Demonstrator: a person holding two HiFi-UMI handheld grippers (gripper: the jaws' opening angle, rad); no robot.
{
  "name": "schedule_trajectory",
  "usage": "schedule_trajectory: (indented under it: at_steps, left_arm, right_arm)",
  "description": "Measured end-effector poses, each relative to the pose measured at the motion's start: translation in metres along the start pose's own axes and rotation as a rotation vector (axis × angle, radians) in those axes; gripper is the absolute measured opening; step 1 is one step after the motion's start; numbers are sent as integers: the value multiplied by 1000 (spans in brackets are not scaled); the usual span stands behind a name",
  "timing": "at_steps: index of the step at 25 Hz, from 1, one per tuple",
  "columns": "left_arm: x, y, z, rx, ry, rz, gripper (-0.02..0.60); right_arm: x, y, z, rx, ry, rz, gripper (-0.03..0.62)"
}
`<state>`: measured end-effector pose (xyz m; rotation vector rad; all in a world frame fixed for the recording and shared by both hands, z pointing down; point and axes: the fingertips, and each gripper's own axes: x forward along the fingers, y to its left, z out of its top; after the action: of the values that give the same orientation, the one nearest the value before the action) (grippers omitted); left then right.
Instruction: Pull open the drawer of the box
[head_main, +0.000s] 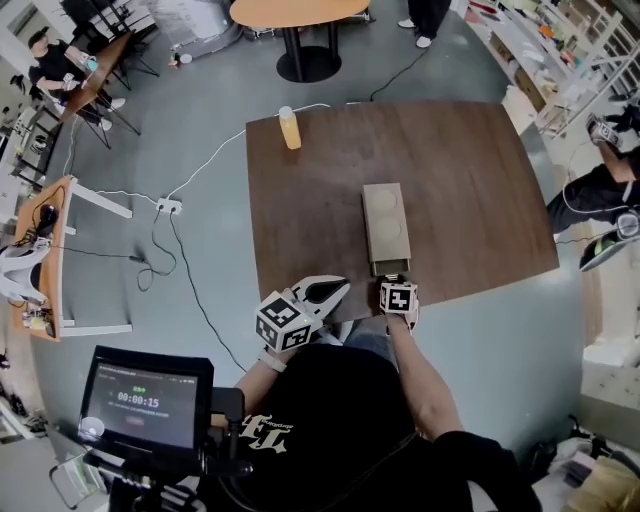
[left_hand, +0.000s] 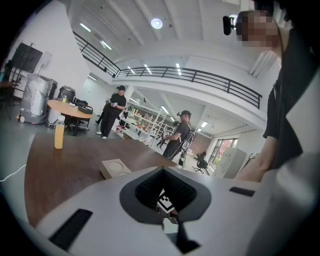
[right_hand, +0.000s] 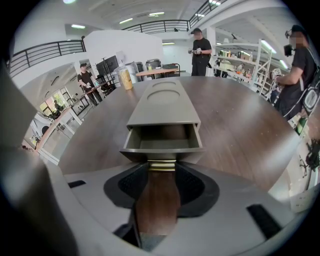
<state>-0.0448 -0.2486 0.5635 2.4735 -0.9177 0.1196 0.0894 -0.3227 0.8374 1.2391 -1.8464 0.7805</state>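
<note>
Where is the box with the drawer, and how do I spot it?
Look at the big brown table. Near the person's edge lies a long greyish box, far from the orange drink bottle. Only it has two round dents on top and an open drawer with a gold handle.

and there's the box (head_main: 386, 225), a long, flat grey-beige block lying on the dark wood table (head_main: 470, 170). it runs lengthwise away from the near edge, with two shallow round recesses in its top. the drawer (right_hand: 162, 145) at the near end is out part of the way, level and straight, and its inside shows empty. a small brass handle (right_hand: 162, 165) sits at the middle of the drawer front, close to the table's near edge.
</note>
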Motion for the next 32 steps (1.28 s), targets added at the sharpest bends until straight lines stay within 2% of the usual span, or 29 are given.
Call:
schedule_trajectory:
  at_steps: [11,32]
  left_arm:
    - [0,-5,0,17,-12,-26,0]
    - [3,-19,-8,23,21,-83,0]
  right_arm:
    - [-10,2,-24,3,10,-3,152]
    - [-29,8,-62,18,13,-7,152]
